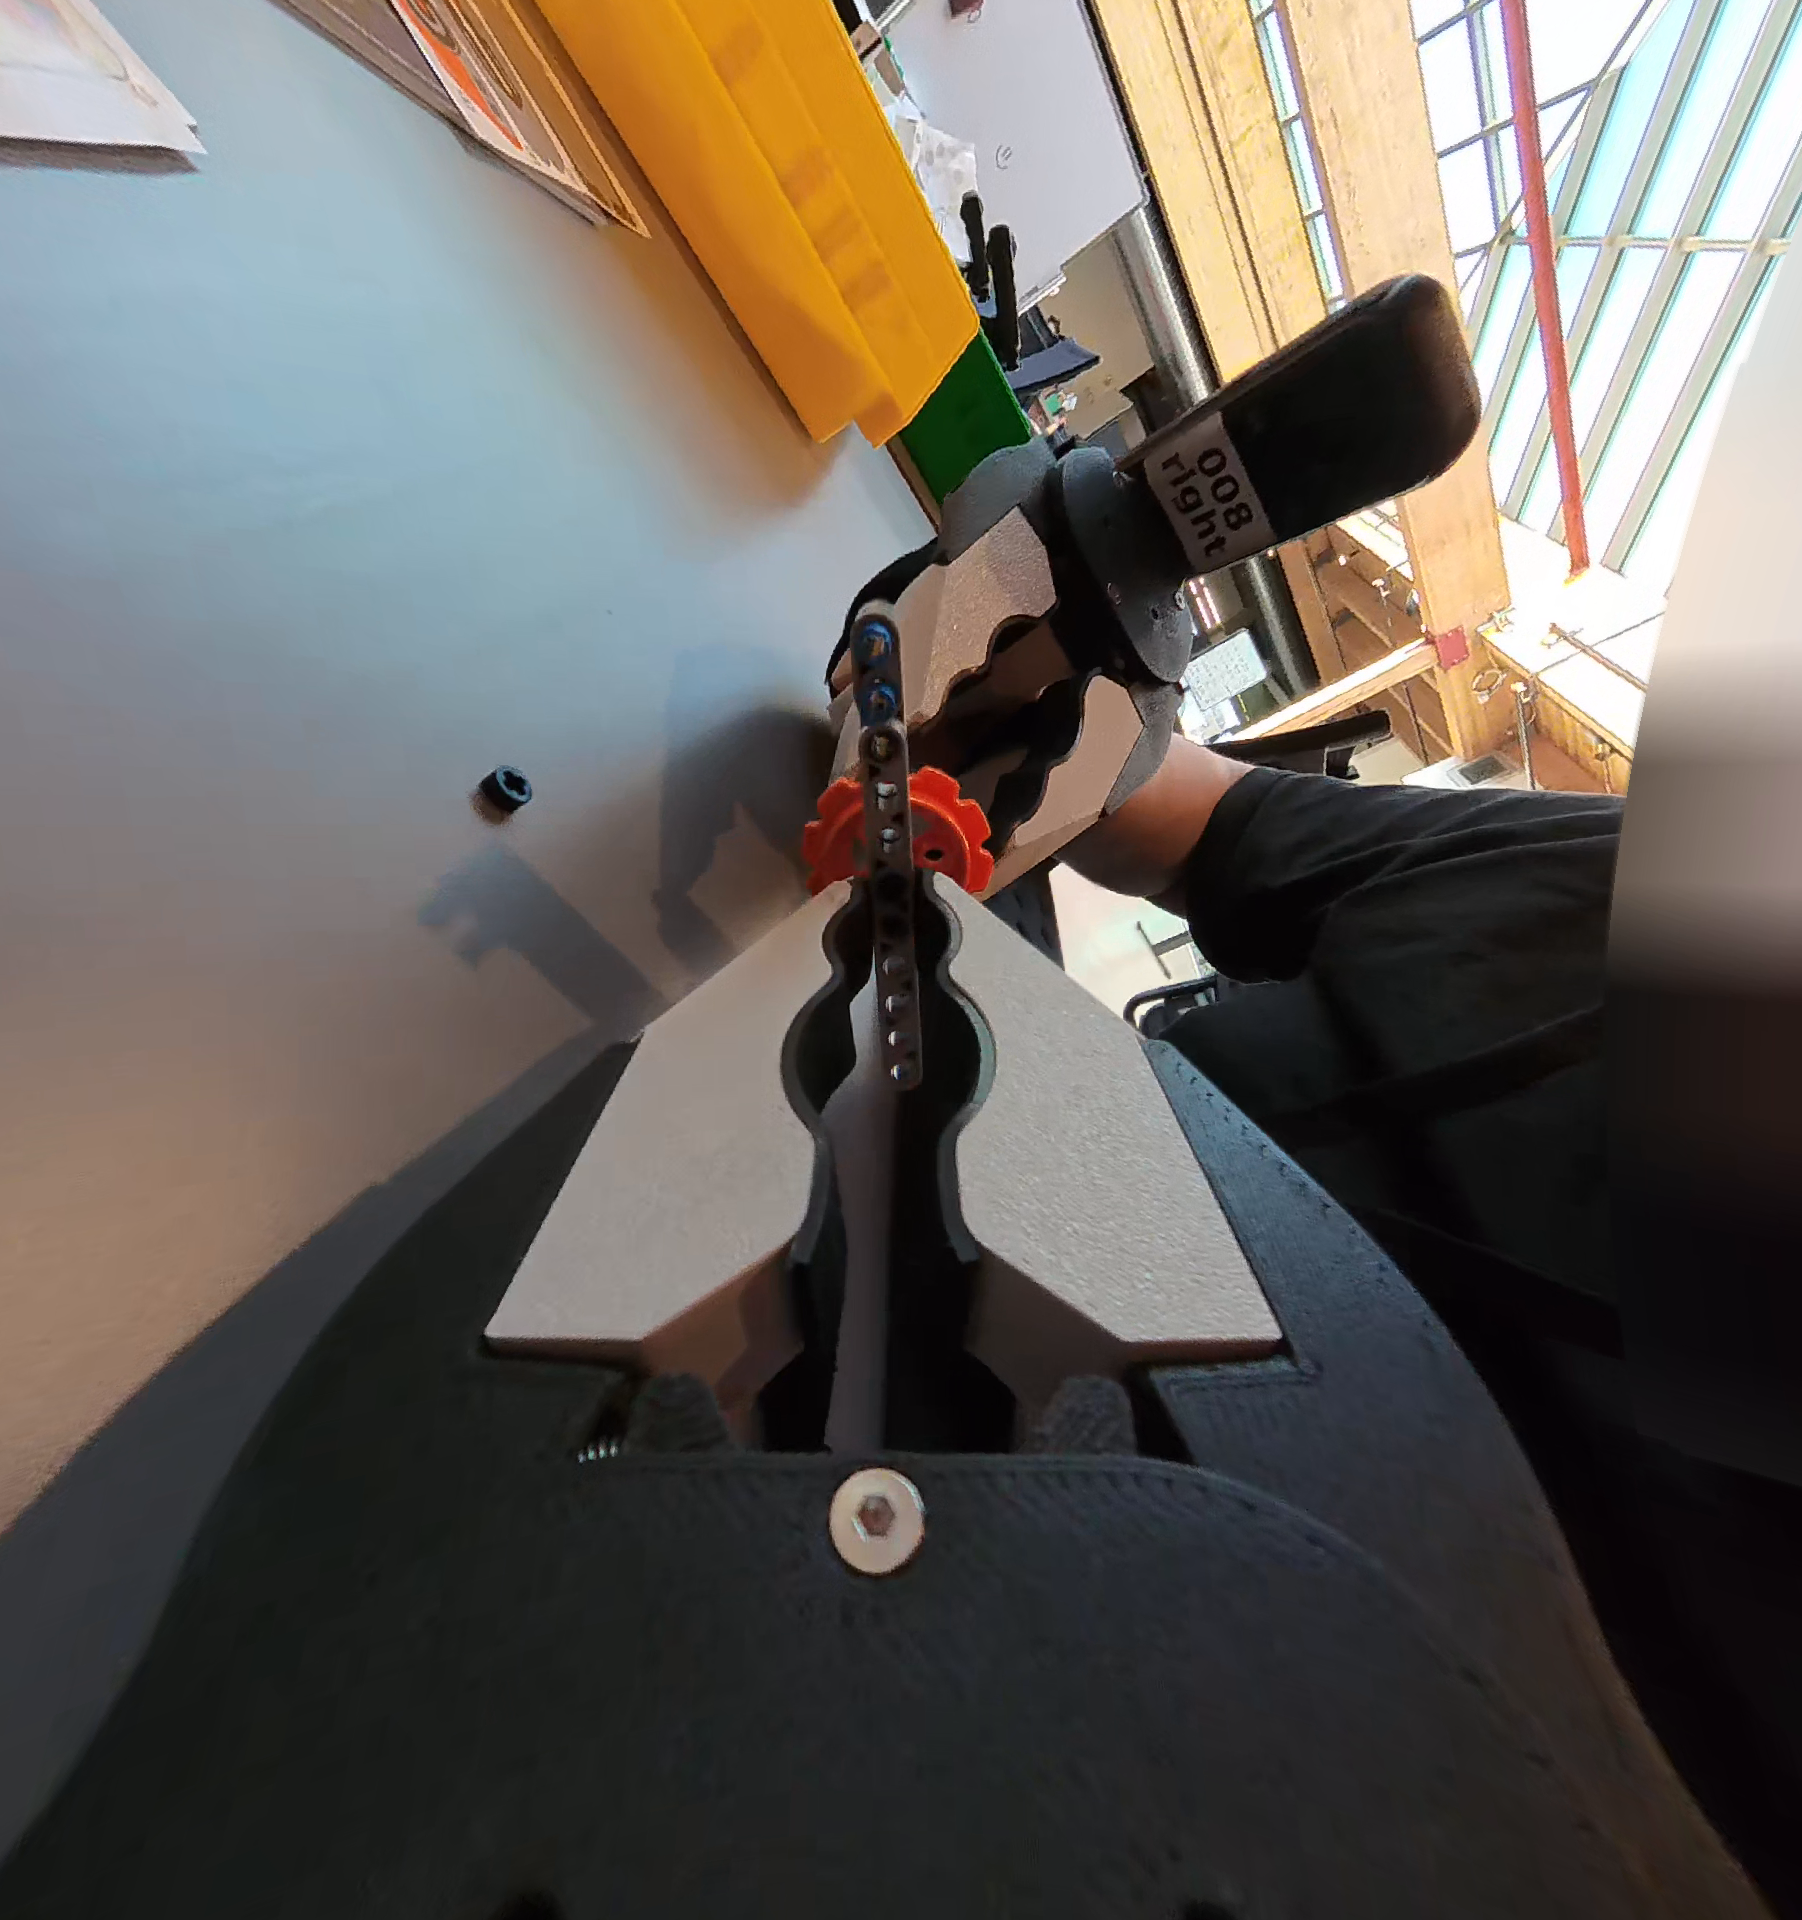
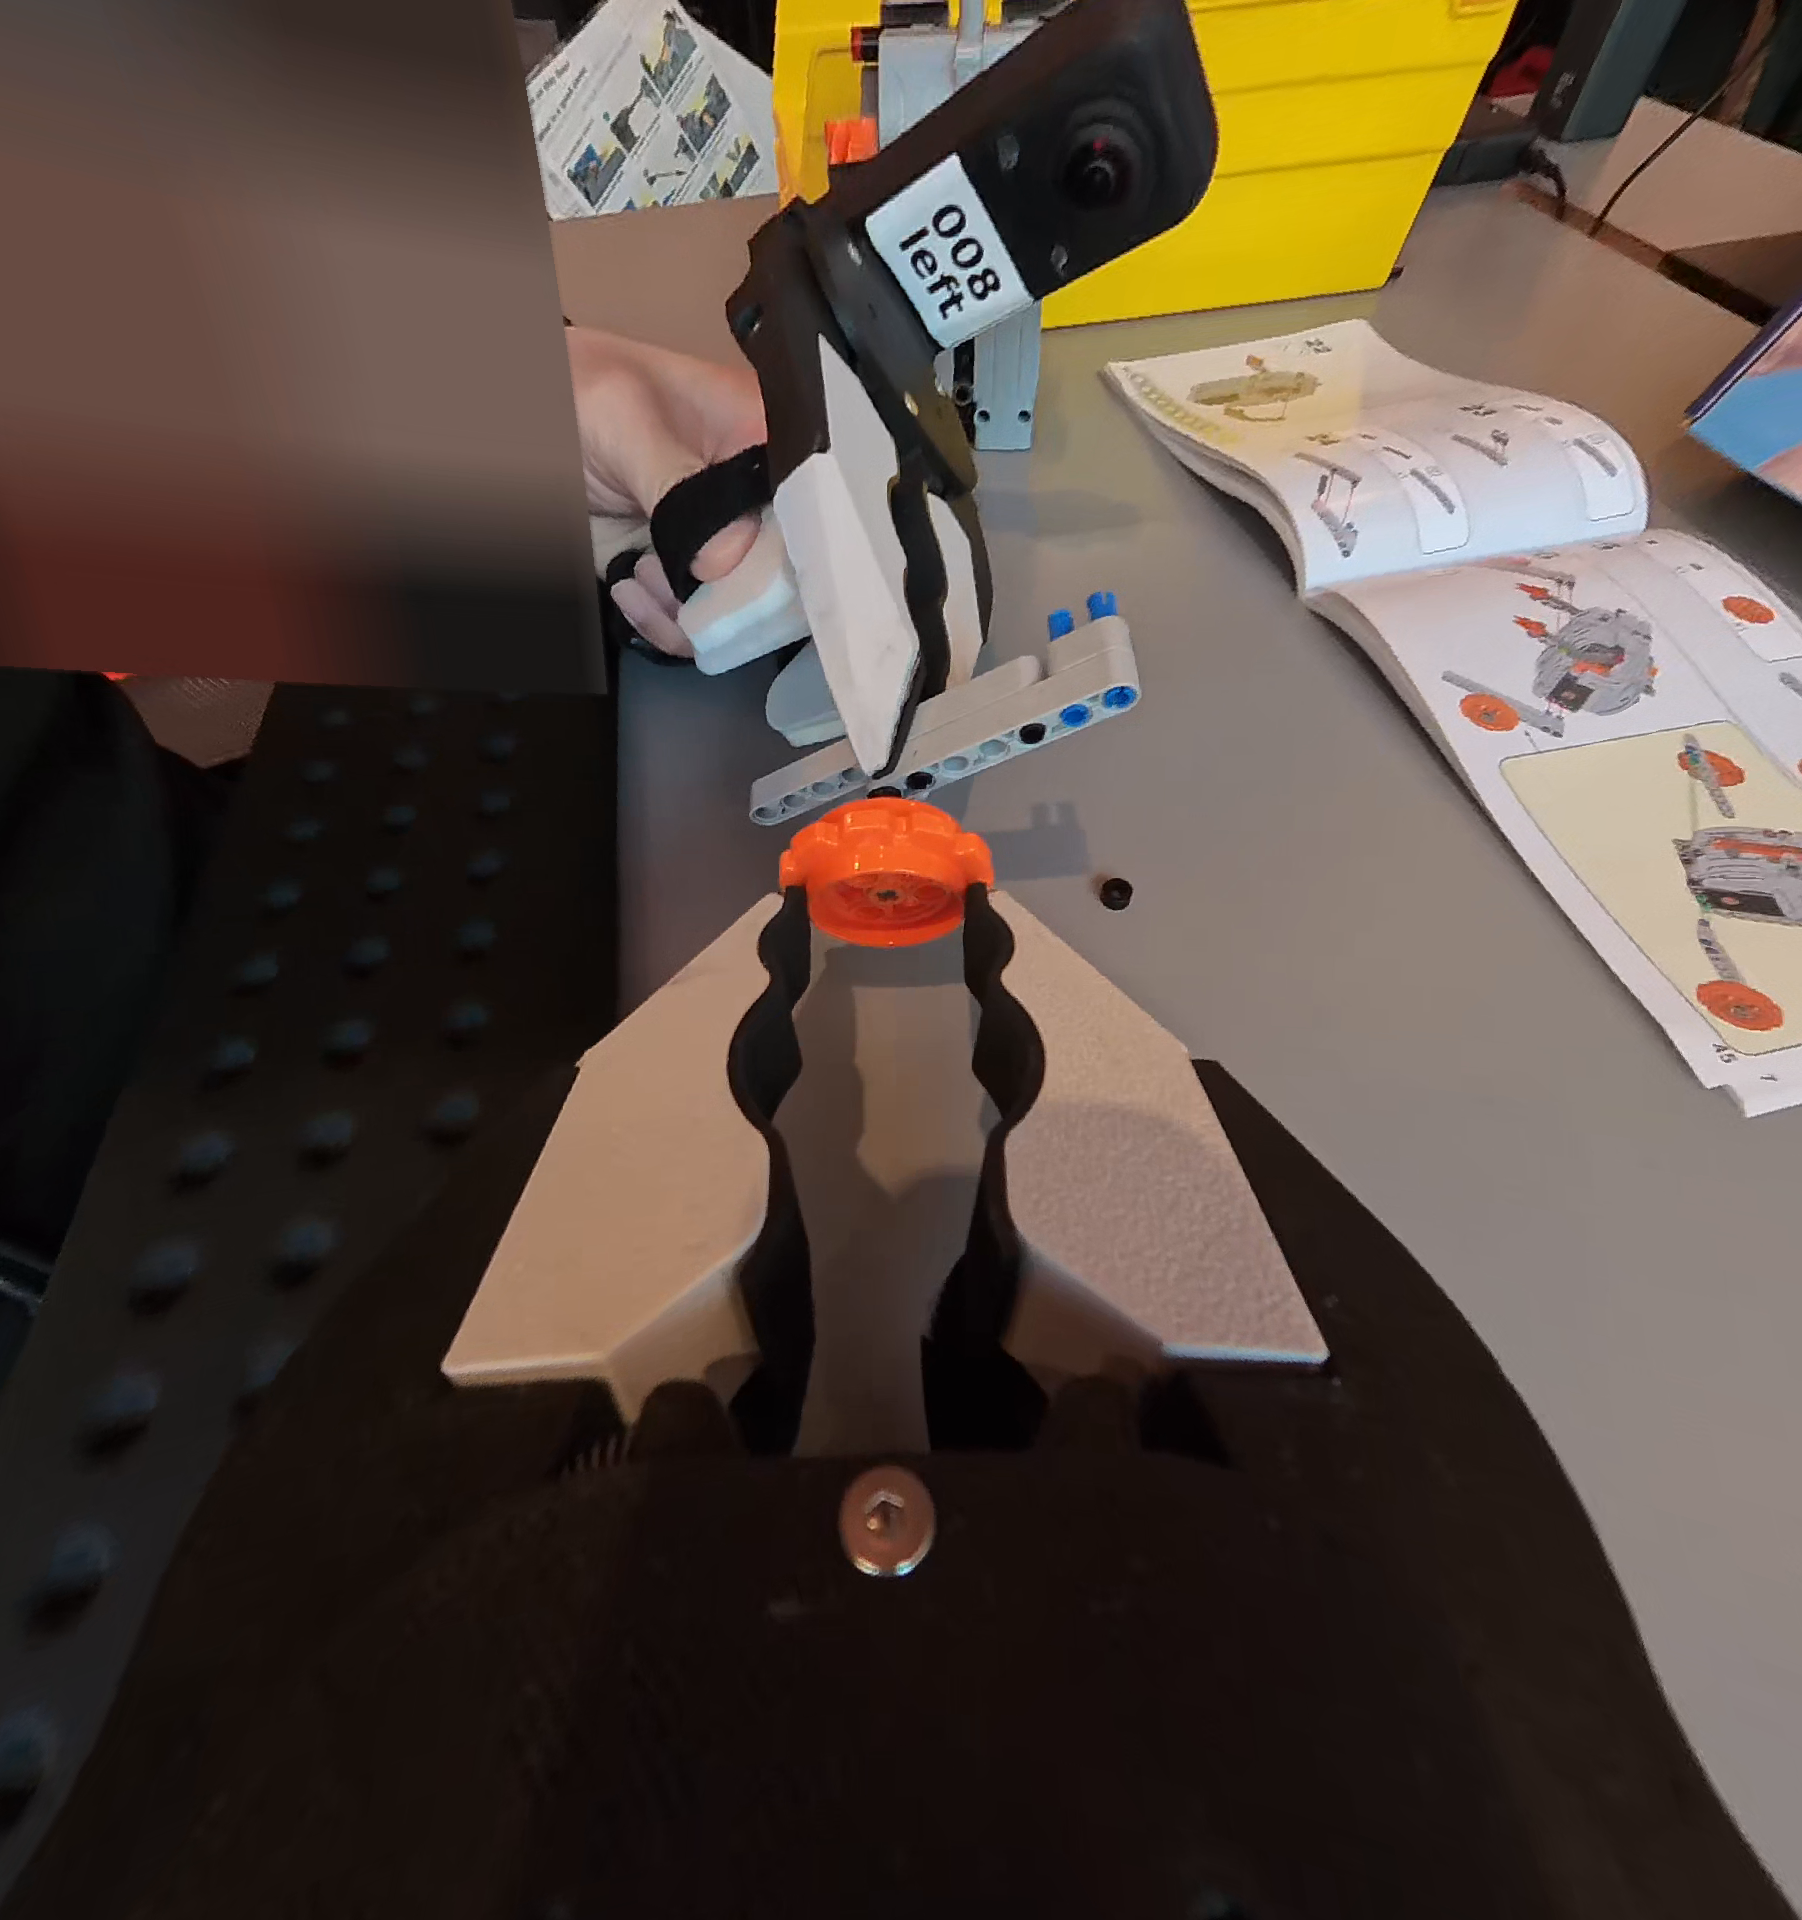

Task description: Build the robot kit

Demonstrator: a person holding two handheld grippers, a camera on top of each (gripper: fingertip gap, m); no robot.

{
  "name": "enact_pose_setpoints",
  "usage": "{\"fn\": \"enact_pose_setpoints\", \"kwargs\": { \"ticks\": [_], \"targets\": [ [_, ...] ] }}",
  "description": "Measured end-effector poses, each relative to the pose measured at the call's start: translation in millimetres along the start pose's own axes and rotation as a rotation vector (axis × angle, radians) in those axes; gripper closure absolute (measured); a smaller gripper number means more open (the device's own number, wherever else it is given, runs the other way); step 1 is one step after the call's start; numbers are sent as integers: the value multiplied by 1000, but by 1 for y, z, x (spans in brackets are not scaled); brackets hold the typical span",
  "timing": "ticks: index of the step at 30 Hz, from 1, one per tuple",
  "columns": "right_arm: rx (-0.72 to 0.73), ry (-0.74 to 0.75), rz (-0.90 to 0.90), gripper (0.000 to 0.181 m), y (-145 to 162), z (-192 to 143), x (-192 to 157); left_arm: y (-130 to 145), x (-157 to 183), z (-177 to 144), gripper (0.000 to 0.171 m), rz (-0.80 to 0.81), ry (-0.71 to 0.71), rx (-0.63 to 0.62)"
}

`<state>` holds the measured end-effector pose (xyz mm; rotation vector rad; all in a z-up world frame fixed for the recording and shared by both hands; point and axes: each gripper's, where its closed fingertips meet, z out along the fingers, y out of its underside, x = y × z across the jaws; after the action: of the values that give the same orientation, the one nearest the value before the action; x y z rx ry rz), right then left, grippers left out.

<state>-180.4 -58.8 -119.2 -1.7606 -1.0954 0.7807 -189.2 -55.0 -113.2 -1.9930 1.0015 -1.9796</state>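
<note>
My left gripper (image 1: pixel 889 894) is shut on a long grey perforated beam (image 1: pixel 889 821), held above the grey table (image 1: pixel 305 520). The beam (image 2: pixel 990 740) has an upright grey end with two blue pins (image 2: pixel 1076 623). My right gripper (image 2: pixel 884 899) is shut on an orange toothed wheel (image 2: pixel 881 883) and holds it against the beam's side, where a short black pin shows. In the left wrist view the wheel (image 1: pixel 944 847) sits behind the beam, between the right gripper's (image 1: pixel 928 800) jaws. The left gripper (image 2: pixel 886 758) comes down onto the beam from above in the right wrist view.
A small black bush (image 2: pixel 1115 891) lies on the table (image 2: pixel 1292 1247) to the right, also in the left wrist view (image 1: pixel 505 792). An open instruction booklet (image 2: pixel 1499 644) lies at right. A yellow bin (image 2: pixel 1292 156) and a grey assembly (image 2: pixel 1006 384) stand behind. A person's hands hold both grippers. Less than 4 cm separates the two grippers' tips.
</note>
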Motion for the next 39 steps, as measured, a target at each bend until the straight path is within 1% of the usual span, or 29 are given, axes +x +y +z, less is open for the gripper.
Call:
{"fn": "enact_pose_setpoints", "kwargs": {
  "ticks": [18,25,33,35,38,39],
  "targets": [
    [-23,0,2,155,2,2,0,3,-3,3,164,23,-34,-17],
    [-61,15,-8,155,7,5,2,4,-7,4,164,35,-77,-30],
    [-79,19,-14,155,9,7,1,5,-9,6,164,38,-93,-40],
    [-55,25,0,155,6,7,3,0,-8,5,164,26,-76,-7],
    [37,4,129,153,-7,7,11,-17,-2,0,166,-2,-12,84],
    [57,-6,157,153,-10,7,12,-20,-1,-1,166,-6,0,90]
  ]
}}
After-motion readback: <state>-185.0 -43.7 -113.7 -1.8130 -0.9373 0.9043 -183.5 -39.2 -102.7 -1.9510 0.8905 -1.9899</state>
